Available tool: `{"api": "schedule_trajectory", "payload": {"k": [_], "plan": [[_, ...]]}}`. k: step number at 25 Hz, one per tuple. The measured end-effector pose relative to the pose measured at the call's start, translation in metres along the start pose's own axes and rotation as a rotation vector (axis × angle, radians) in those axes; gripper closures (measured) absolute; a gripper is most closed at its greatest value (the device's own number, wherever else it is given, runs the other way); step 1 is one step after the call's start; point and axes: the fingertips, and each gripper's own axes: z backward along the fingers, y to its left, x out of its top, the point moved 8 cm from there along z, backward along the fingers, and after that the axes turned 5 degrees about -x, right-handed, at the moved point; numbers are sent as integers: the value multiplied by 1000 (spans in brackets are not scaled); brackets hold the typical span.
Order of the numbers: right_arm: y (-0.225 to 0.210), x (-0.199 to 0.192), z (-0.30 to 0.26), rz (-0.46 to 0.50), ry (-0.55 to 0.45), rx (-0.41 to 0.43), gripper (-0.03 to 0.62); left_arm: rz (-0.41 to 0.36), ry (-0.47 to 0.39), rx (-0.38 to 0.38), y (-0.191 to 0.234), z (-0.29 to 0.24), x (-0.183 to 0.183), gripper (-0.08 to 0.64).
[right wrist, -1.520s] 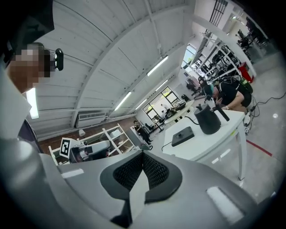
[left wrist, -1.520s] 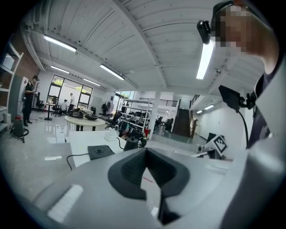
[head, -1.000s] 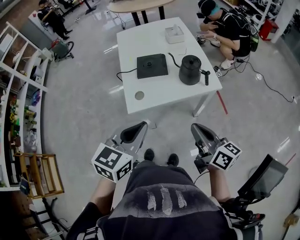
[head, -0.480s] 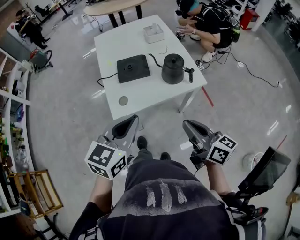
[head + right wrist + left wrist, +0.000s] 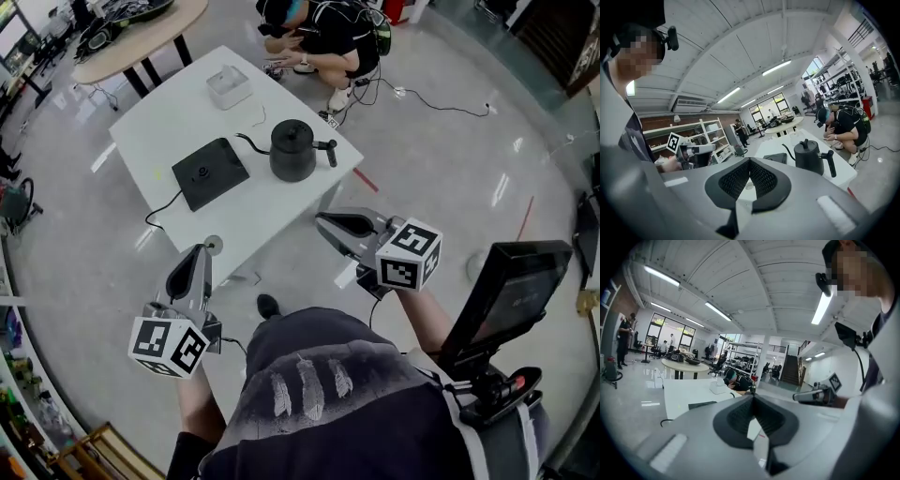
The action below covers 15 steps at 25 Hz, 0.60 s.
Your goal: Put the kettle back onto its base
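A black gooseneck kettle (image 5: 292,150) (image 5: 809,157) stands on the white table (image 5: 155,131), just right of its flat black base (image 5: 210,172) (image 5: 776,158), whose cord runs off the near edge. Both grippers hang over the floor, short of the table and clear of the kettle. My left gripper (image 5: 202,253) (image 5: 753,398) is shut and empty near the table's front edge. My right gripper (image 5: 321,222) (image 5: 750,162) is also shut and empty, by the table's near right corner. In the left gripper view the base (image 5: 701,405) shows, while the kettle is hidden behind the jaws.
A white box (image 5: 229,86) sits at the table's far side, and a small round disc (image 5: 214,242) at its near edge. A person (image 5: 323,28) crouches behind the table among floor cables. A round wooden table (image 5: 141,37) stands beyond. A black screen (image 5: 511,291) is at my right.
The head view has swung, so the table now lies up and left. My left gripper has dropped to the lower left, and my right has moved toward the table's corner. Both jaws stayed shut.
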Motion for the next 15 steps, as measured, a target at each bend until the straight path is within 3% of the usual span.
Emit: {"api": "schedule_trajectory", "payload": {"k": [8,15], "plan": [[19,14,-56,44,38,-91,589,32,23,-33,70,5,-1,560],[-2,1,-92,46,120,-152,589,38,24,-53,128,-10,-9,560]]}}
